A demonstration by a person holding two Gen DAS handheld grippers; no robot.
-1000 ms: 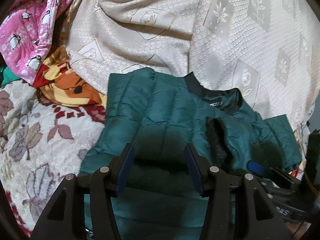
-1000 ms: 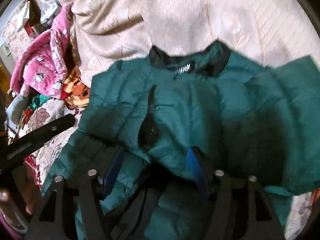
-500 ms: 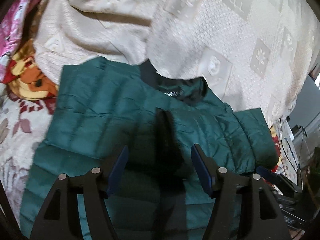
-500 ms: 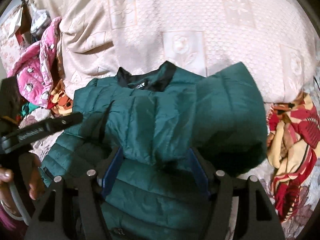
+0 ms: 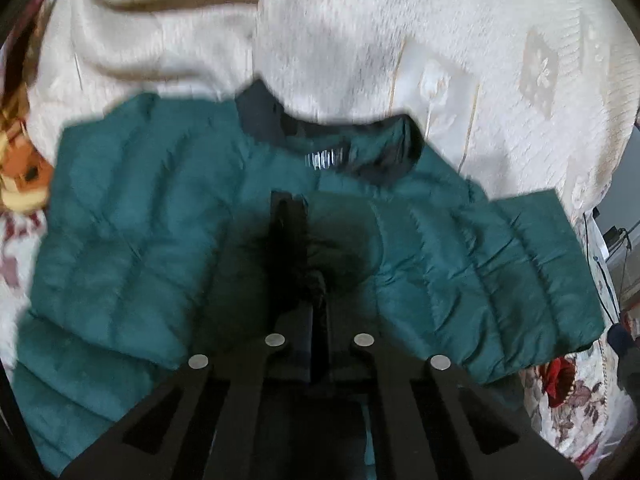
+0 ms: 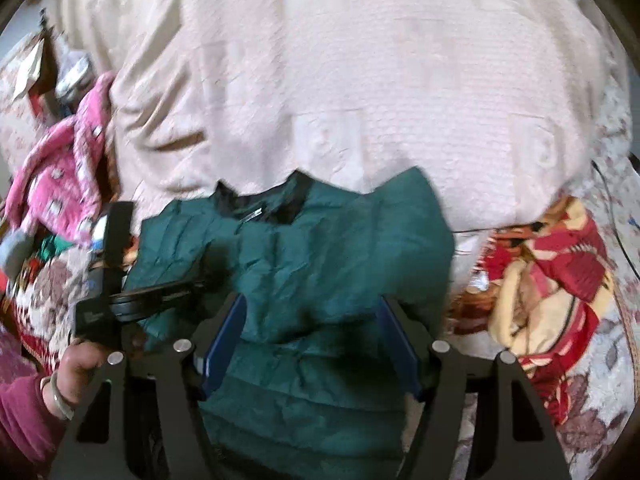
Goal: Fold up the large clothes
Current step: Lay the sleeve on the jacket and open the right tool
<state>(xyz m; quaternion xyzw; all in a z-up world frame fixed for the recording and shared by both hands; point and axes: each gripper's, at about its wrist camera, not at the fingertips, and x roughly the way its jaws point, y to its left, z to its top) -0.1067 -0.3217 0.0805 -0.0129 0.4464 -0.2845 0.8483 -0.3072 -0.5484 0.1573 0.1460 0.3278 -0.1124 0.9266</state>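
A dark green quilted jacket (image 5: 132, 232) with a black collar (image 5: 264, 116) lies spread on a cream bedspread (image 5: 400, 40). My left gripper (image 5: 316, 300) is shut, its jaws pinched on the jacket's front opening edge at the middle. In the right wrist view the jacket (image 6: 320, 256) lies below my right gripper (image 6: 312, 336), whose blue-padded jaws stand wide open over the fabric without holding it. The left gripper's body (image 6: 120, 280) and the hand on it show at the left there.
A pink penguin-print garment (image 6: 68, 164) lies at the left. A red and yellow patterned cloth (image 6: 552, 276) lies at the right. A floral blanket (image 6: 600, 392) covers the near bed. Cables hang at the right edge (image 5: 608, 280).
My left gripper moved right to the jacket's middle and closed on its front edge. My right gripper drew back and stayed open.
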